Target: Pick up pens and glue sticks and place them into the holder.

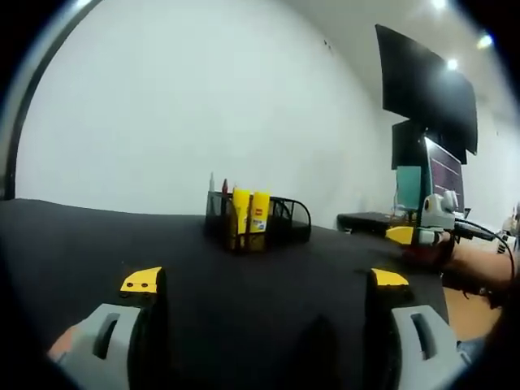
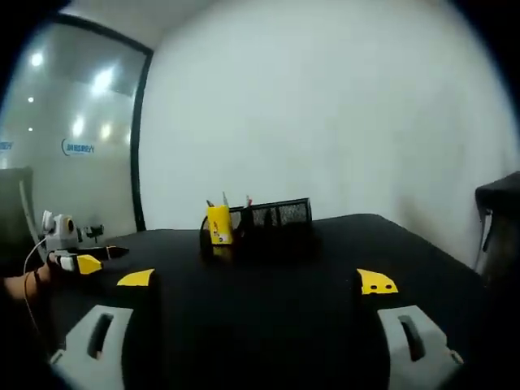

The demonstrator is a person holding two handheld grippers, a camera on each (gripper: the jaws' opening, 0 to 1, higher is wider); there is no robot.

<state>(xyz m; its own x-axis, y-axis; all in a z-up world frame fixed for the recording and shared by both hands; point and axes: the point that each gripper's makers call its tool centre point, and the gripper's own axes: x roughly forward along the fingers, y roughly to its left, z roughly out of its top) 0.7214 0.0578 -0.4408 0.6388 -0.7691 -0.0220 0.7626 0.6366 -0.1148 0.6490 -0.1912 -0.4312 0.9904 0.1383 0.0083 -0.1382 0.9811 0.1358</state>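
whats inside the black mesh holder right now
The holder has yellow glue sticks standing at one end and a few thin pens poking up beside them. The mesh hides their lower parts and the holder's bottom.

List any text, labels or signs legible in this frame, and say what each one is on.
None can be read.
Glue sticks in the holder: red and pale label patches, blurred.
Glass wall: blue logo with lettering, too small and blurred.
Monitor: lines on screen, unreadable.
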